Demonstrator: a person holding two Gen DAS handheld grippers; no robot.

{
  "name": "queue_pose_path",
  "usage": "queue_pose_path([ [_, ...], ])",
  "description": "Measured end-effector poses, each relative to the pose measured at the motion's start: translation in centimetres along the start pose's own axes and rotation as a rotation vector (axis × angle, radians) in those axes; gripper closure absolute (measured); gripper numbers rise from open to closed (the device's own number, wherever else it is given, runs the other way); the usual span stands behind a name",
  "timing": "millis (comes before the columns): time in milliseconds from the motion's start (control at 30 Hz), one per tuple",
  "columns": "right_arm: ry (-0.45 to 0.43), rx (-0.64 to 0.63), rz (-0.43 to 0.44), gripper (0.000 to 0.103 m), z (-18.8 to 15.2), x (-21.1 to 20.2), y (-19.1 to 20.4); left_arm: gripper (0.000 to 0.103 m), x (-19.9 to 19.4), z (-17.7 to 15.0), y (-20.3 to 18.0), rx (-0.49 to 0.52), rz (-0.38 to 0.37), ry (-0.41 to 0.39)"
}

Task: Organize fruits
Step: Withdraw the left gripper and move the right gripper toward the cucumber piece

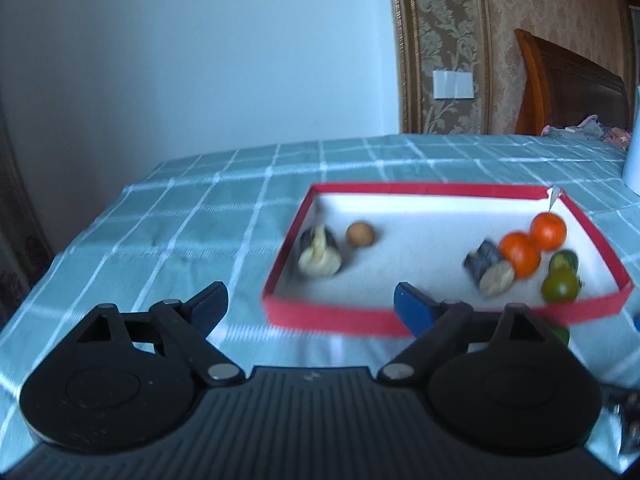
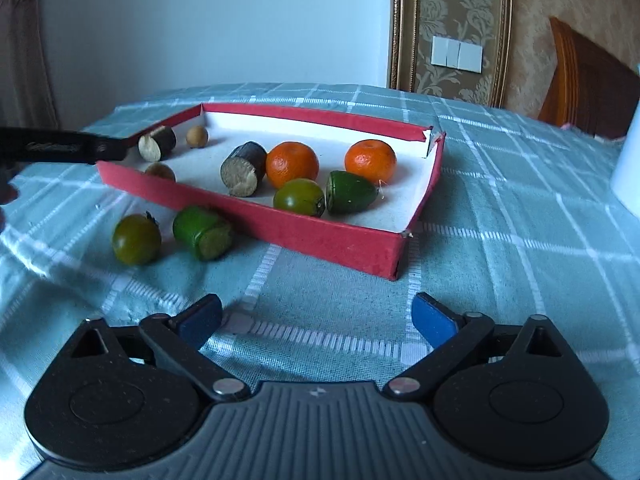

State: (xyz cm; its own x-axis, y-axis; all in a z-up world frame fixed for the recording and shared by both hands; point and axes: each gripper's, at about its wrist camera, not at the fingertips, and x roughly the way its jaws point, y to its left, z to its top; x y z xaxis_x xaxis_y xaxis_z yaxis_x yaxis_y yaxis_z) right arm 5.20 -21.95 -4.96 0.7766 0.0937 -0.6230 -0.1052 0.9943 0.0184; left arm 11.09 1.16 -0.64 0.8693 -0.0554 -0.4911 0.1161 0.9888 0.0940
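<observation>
A red-walled tray (image 2: 336,236) with a white floor sits on the checked cloth; it also shows in the left wrist view (image 1: 336,316). Inside lie two oranges (image 2: 292,163) (image 2: 370,160), two dark cut cane pieces (image 2: 243,168) (image 2: 157,143), small brown round fruits (image 2: 197,136), a green round fruit (image 2: 299,197) and a green cut piece (image 2: 350,192). Outside the tray's near wall lie a green round fruit (image 2: 136,239) and a green cut piece (image 2: 203,232). My left gripper (image 1: 310,304) is open and empty before the tray's near wall. My right gripper (image 2: 316,320) is open and empty over the cloth.
The teal checked tablecloth (image 2: 500,240) covers the table. A white cylinder (image 2: 630,168) stands at the right edge. The left gripper's black finger (image 2: 60,148) reaches in by the tray's left corner. A wooden headboard (image 1: 572,88) and a wall stand behind.
</observation>
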Motion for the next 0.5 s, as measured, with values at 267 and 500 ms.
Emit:
queue_pose_path([
  [267,-0.066,0.032,0.049,0.0,-0.2,-1.0,-0.3,0.013,-1.6,-3.0,2.5,-0.046,0.001,0.025],
  [500,-0.119,0.077,0.077,0.011,0.4,-1.4,1.3,0.013,-1.6,-4.2,4.0,-0.073,0.011,0.045],
])
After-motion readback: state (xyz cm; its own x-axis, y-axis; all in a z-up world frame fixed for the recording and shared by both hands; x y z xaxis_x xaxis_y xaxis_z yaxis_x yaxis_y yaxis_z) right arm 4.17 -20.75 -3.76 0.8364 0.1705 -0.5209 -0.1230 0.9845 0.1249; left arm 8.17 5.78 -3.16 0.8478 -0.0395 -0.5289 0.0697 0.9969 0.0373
